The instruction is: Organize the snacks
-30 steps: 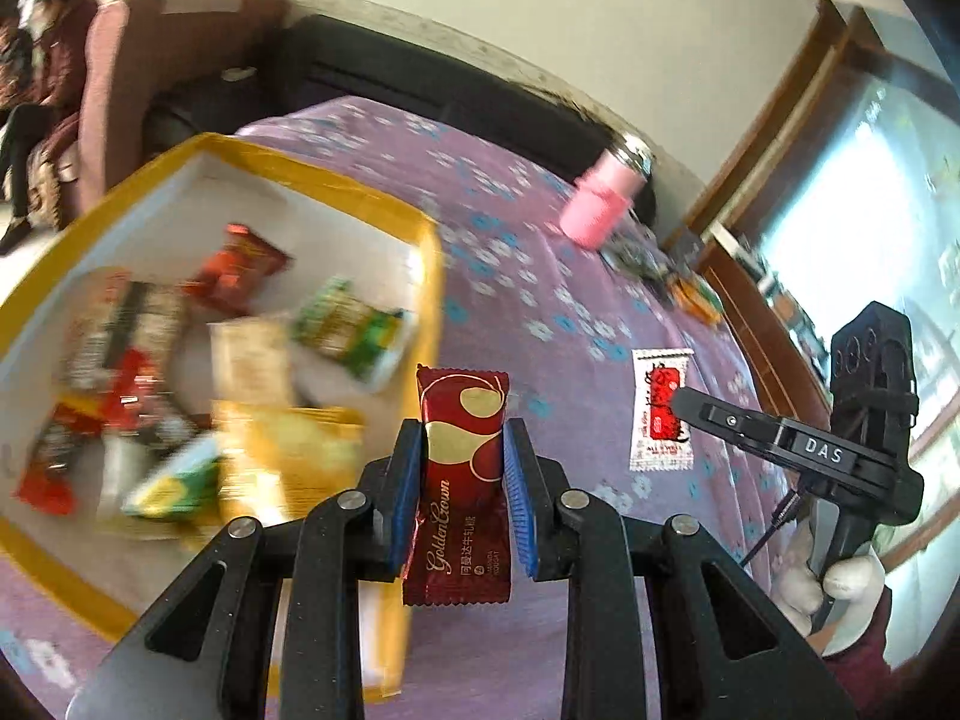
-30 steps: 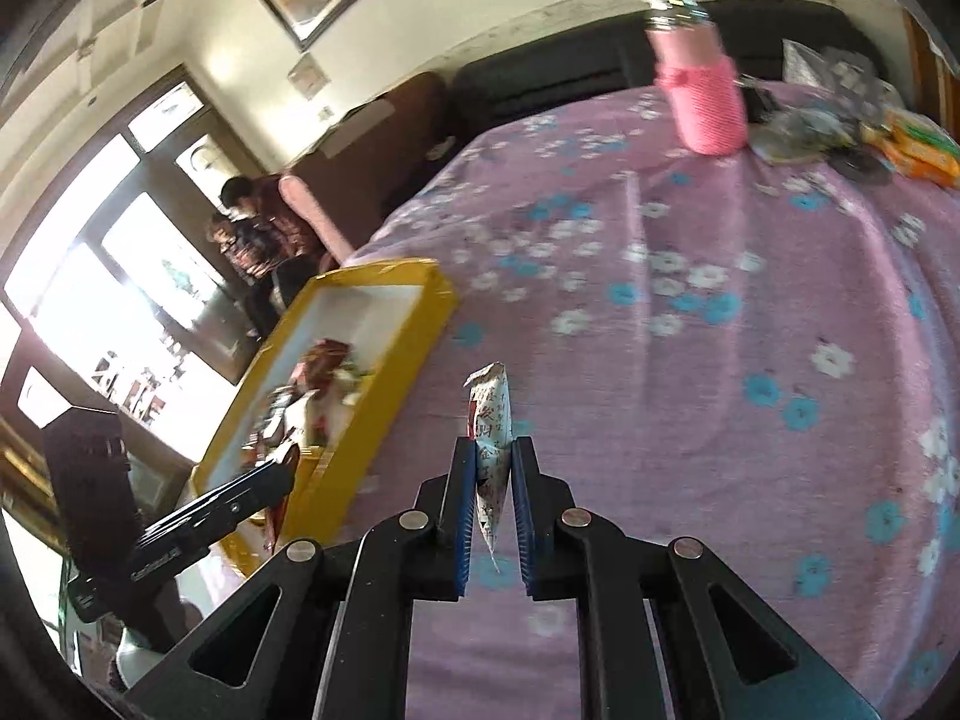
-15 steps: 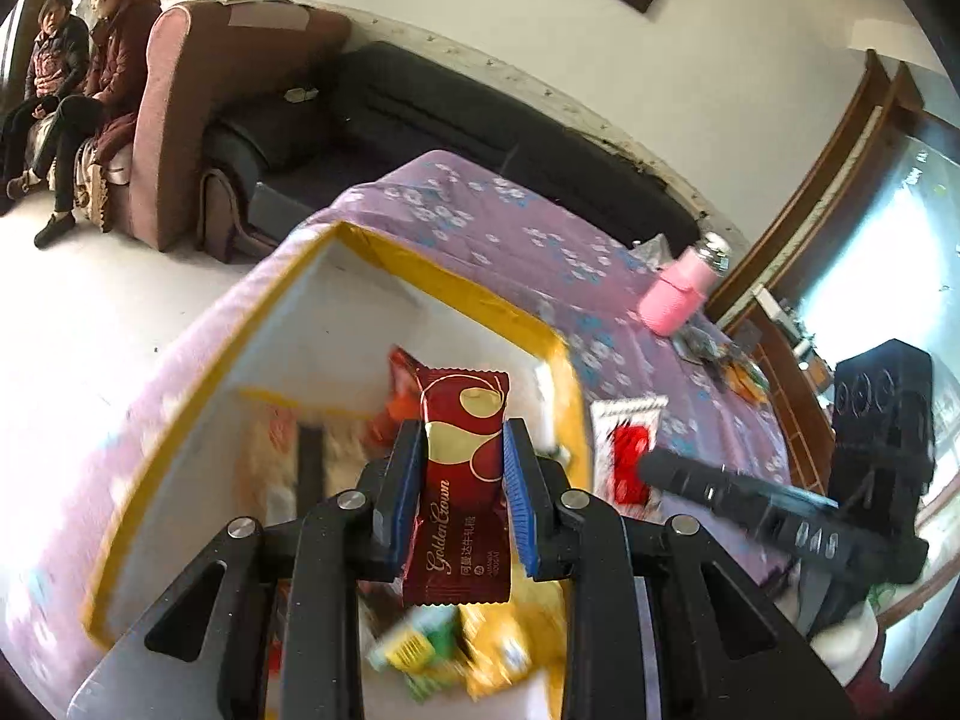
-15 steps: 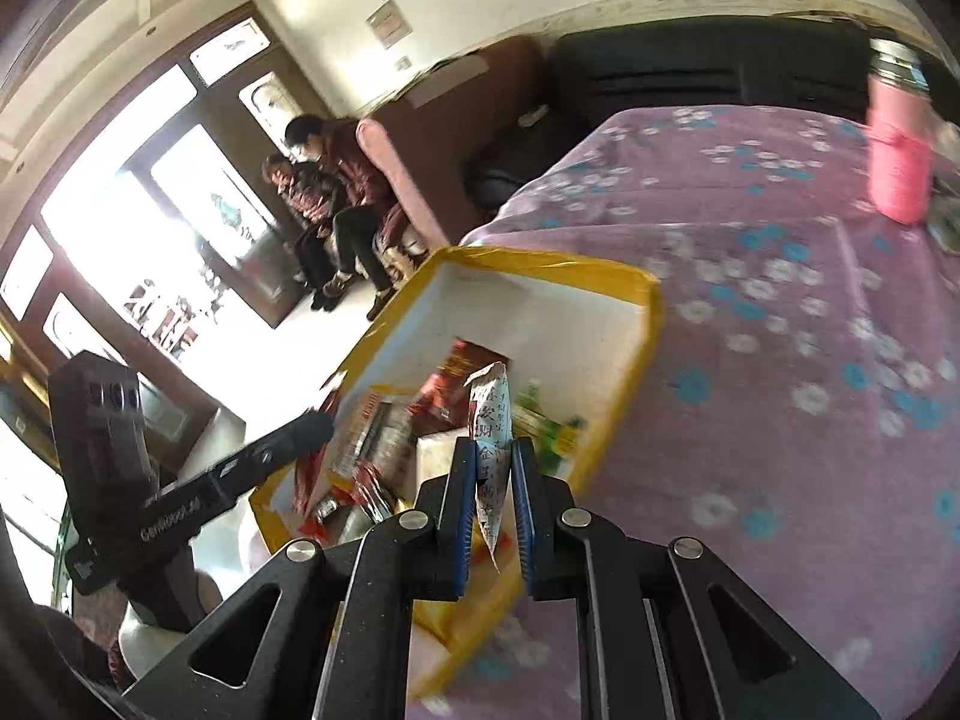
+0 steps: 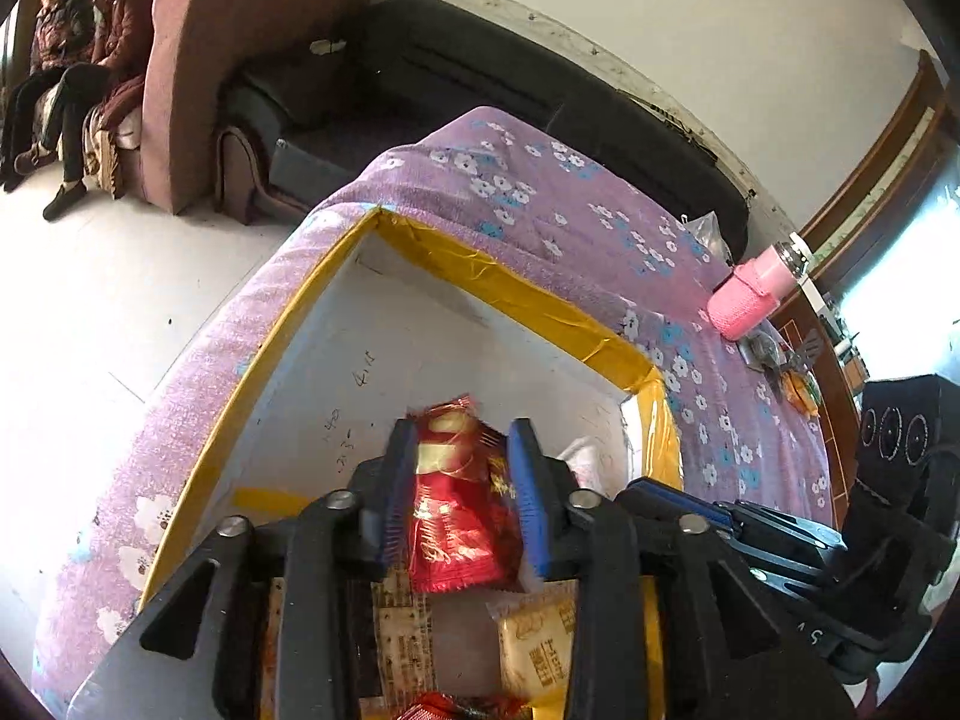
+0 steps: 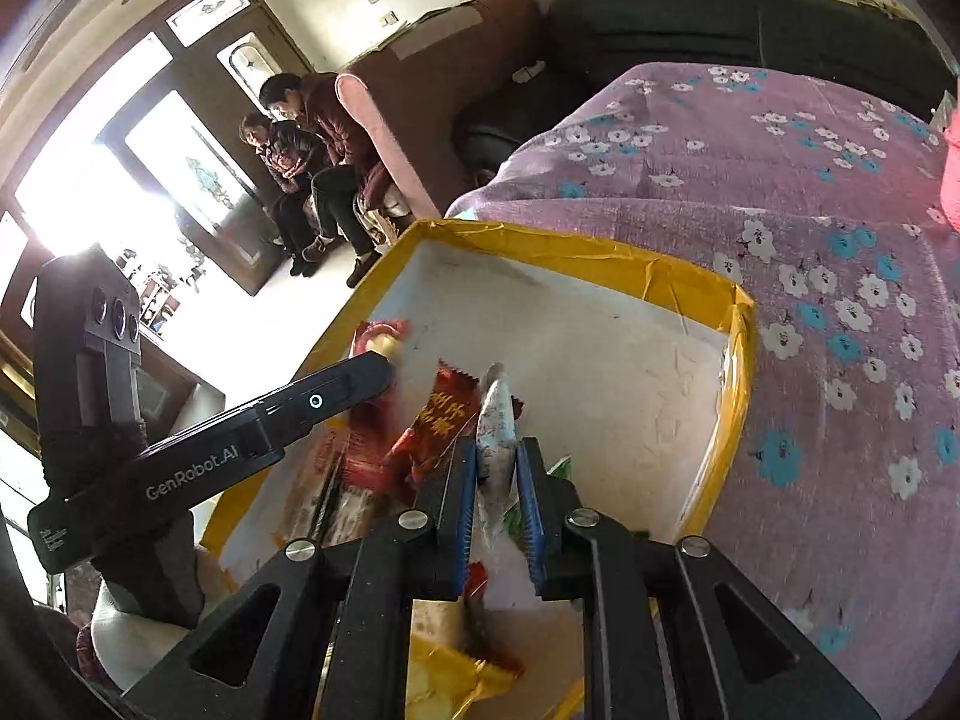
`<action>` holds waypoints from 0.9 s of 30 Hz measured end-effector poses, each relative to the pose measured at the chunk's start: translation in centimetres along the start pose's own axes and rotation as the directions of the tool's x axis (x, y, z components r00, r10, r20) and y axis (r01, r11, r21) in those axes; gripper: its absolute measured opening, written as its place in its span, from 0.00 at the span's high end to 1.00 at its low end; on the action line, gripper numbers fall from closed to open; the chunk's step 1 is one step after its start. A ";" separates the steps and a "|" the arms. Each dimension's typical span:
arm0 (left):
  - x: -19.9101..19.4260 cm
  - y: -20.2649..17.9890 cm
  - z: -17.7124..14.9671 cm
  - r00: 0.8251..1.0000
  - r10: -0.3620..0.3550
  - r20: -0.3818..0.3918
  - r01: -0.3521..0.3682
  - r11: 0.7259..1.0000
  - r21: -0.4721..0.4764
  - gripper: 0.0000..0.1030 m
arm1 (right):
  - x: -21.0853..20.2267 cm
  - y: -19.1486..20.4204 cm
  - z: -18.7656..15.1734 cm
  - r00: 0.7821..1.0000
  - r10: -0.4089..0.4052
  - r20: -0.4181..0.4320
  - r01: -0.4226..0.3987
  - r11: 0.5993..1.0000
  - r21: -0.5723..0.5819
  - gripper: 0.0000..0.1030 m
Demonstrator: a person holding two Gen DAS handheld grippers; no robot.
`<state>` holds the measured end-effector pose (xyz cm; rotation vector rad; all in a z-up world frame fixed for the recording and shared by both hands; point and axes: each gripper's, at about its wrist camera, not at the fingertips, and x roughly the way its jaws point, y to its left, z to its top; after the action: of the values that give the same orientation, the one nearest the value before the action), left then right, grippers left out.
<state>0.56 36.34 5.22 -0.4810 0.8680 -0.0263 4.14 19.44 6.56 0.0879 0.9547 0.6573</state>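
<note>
A yellow-rimmed white box [image 5: 516, 294] [image 6: 666, 276] stands on the purple flowered table and holds several snack packets. My left gripper [image 5: 461, 501] hangs over the box; its jaws stand apart around a blurred red packet [image 5: 459, 516] that looks loose between them. My right gripper [image 6: 497, 501] is shut on a thin white packet [image 6: 497, 420], held edge-on above the box. A red packet [image 6: 441, 414] lies in the box just beyond it. The left gripper's body [image 6: 198, 450] shows at the left of the right wrist view.
A pink bottle [image 5: 753, 297] and small clutter stand at the table's far right. A black sofa [image 5: 480, 78] and a maroon armchair [image 5: 228, 60] stand beyond the table. Two people [image 6: 300, 150] sit by the door.
Both grippers have moved from the table to over the box. The left jaws have opened wider and the red packet is slipping down, blurred. The right still grips its white packet.
</note>
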 end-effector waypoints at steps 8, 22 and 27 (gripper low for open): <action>-2.3 -0.4 -1.3 0.998 0.023 0.055 -0.022 1.000 -0.009 0.53 | -2.6 -0.5 -0.8 0.998 -0.010 0.056 0.009 1.000 0.007 0.64; -11.8 -8.3 -9.5 0.929 0.183 0.322 -0.218 0.973 0.076 0.22 | -11.8 -0.8 -10.0 0.981 -0.092 0.171 0.101 0.994 -0.047 0.51; -12.9 -10.9 -12.1 0.903 0.224 0.367 -0.283 0.952 0.116 0.20 | -14.7 -1.7 -14.2 0.967 -0.162 0.198 0.177 0.982 -0.061 0.47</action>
<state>-14.94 24.58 12.56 -0.2010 0.5643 0.2215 -12.05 6.93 8.30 -0.0001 0.7400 0.5166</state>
